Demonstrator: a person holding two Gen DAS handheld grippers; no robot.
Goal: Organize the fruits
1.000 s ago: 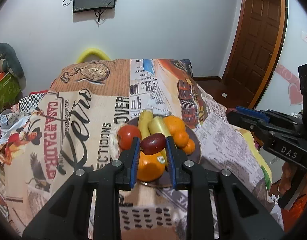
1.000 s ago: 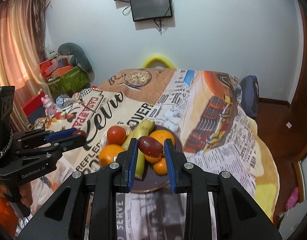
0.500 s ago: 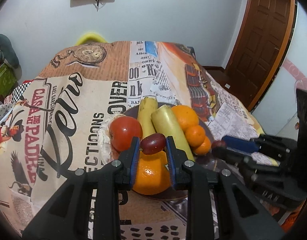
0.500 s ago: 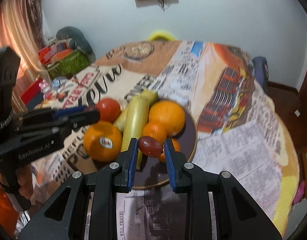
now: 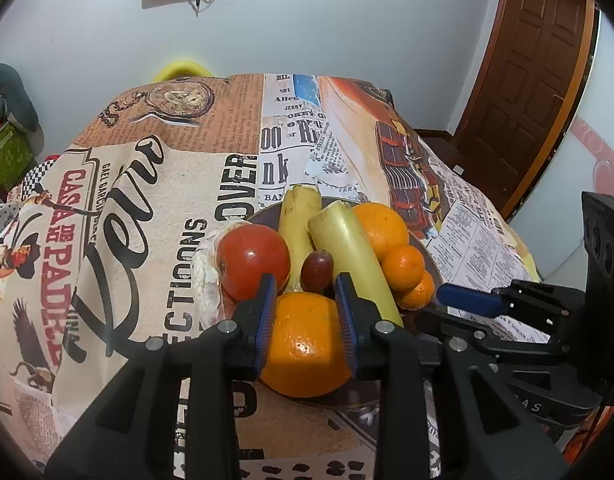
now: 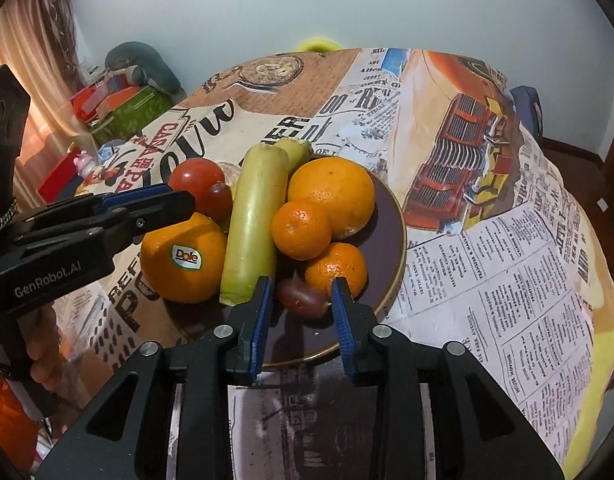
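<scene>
Plate (image 6: pixel 391 216) of fruit on the printed tablecloth (image 6: pixel 507 240), seen from both wrists. Nearly everything sits on the plate: two large oranges (image 6: pixel 333 196), two mandarins (image 6: pixel 301 229), two bananas (image 6: pixel 255 216) and a tomato (image 6: pixel 197 178), heaped together and touching. The left gripper (image 5: pixel 305 304) hangs over the near orange with its jaws apart and nothing between the pads; a dark grape (image 5: pixel 316 269) lies just beyond the tips, wedged among tomato, banana and orange — apparently let go there, resting on the pile. The right gripper (image 6: pixel 301 308) is likewise spread; a second grape (image 6: pixel 301 298) lies in the gap between its fingers, on the bare plate beside the near mandarin, and it looks blurred, so whether it has settled cannot be told. Neither pad appears to touch it. By these views the sorting seems close to finished — both grapes are on the plate, and no loose fruit shows on the cloth. What is left, if anything, would be drawing both tools back without nudging the heap.
</scene>
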